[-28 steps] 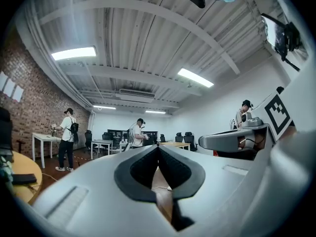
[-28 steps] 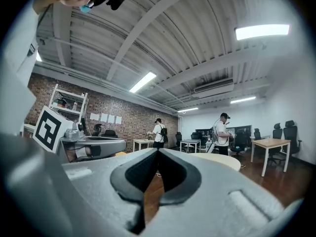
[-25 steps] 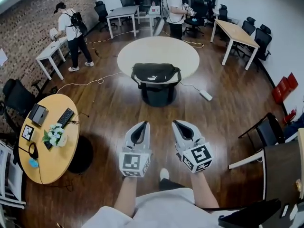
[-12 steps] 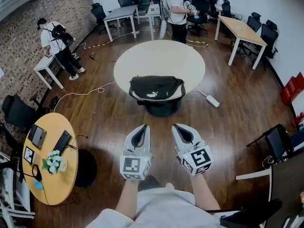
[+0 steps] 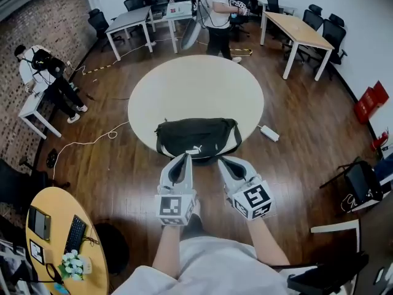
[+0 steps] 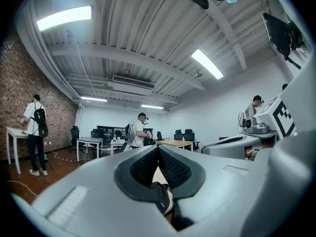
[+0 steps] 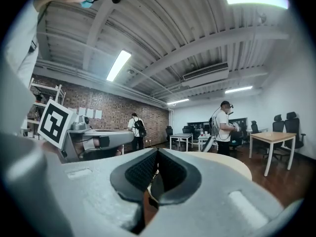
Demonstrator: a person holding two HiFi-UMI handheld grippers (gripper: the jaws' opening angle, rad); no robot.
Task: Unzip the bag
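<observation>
The person reaches both arms out ahead of the body, left forearm [image 5: 164, 247] and right forearm [image 5: 265, 241] bare and side by side. The left hand-held gripper [image 5: 182, 160] and the right hand-held gripper [image 5: 225, 163] point forward and level, near each other but apart, the right one angled slightly inward. Each carries a marker cube [image 5: 175, 208] at its rear end. In both gripper views the dark ribbed pads [image 6: 173, 169] meet at the tips, the jaws pressed together on nothing.

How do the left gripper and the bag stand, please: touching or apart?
Cannot tell: in the head view the left gripper overlaps the black bag at its edge; depth unclear.
</observation>
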